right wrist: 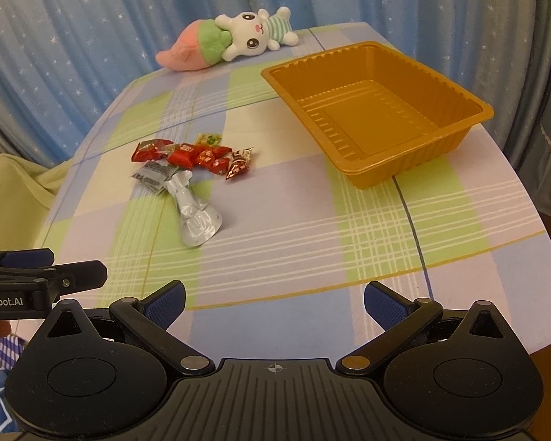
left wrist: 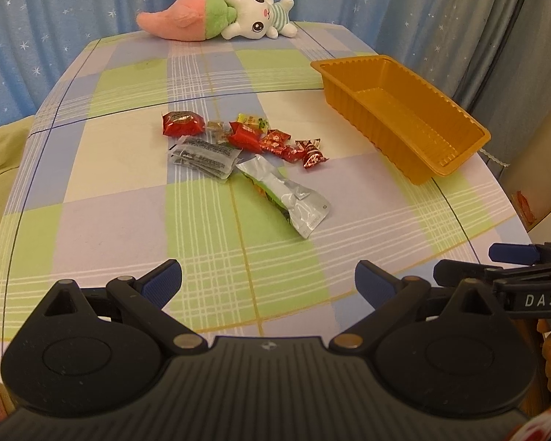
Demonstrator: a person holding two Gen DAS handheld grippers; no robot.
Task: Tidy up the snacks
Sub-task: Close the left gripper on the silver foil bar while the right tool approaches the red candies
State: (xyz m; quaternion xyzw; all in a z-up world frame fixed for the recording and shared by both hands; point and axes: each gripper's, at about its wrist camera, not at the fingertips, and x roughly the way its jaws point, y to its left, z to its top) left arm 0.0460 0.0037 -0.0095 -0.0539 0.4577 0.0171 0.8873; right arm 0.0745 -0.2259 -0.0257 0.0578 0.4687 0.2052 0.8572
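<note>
Left gripper (left wrist: 268,281) jaws spread wide, nothing between them, hovering over the near edge of the counter (left wrist: 128,220). Right gripper (right wrist: 274,303) same deal: jaws wide apart and empty, low over the near edge too. Side by side, close together (each one peeking into the corner of the other's view).

Ahead of both, mid-counter, a loose heap of snacks. Nearest: a crinkled silver pouch (left wrist: 294,198) with a bit of green showing at its side, lying flat and pointing back toward the heap. Just behind it, a few grey sachets (left wrist: 205,156) stacked and fanned out. Beyond those, a row of small wrapped sweets: a round red packet (left wrist: 183,123) on the left end, red candies (left wrist: 275,143) bunched in the middle, a yellow-green wrapper (left wrist: 252,122) tucked behind, and a red-and-white twist candy (left wrist: 312,156) on the right end.

Off to the right, well apart from the heap, an orange plastic tray (right wrist: 470,110) with ribbed walls, nothing in it.

At the far edge, a plush bunny (left wrist: 253,14) lying against a pink and green plush (left wrist: 180,18), blue starry curtain (left wrist: 55,18) behind.
</note>
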